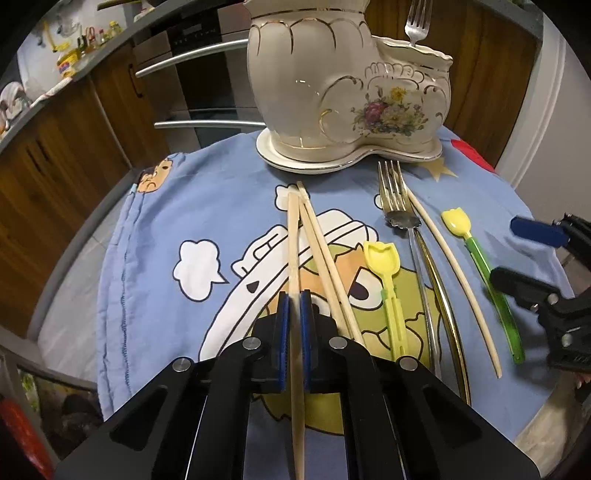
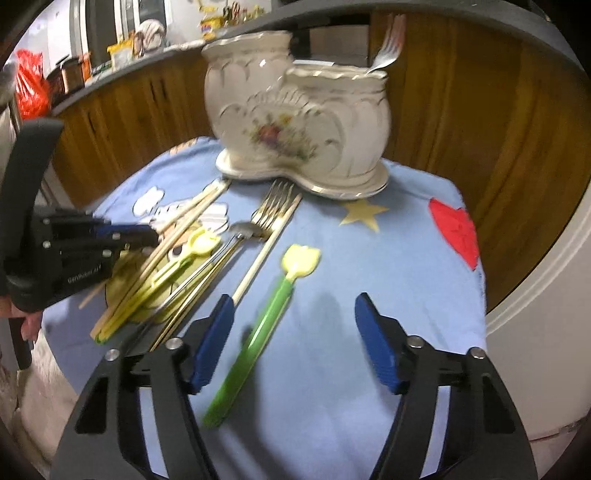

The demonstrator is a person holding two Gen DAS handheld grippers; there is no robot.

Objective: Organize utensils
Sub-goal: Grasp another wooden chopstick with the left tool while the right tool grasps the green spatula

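Note:
My left gripper (image 1: 294, 300) is shut on a wooden chopstick (image 1: 293, 236) that lies on the blue cartoon cloth (image 1: 155, 229). Two more chopsticks (image 1: 325, 254) lie just right of it. Further right lie a yellow tulip spoon (image 1: 384, 266), two forks (image 1: 397, 195), a single chopstick (image 1: 454, 266) and a green-handled tulip spoon (image 2: 266, 314). My right gripper (image 2: 295, 314) is open above the cloth, with the green-handled spoon beside its left finger (image 2: 218, 332). A cream ceramic boot-shaped holder (image 1: 332, 92) stands at the far edge, holding one fork (image 1: 417, 22).
Wooden cabinets (image 1: 74, 147) and an oven with steel handles (image 1: 192, 59) stand behind the table. A white appliance (image 2: 554, 314) is at the right. A red heart patch (image 2: 456, 229) marks the cloth's right side. The table edge drops off at left.

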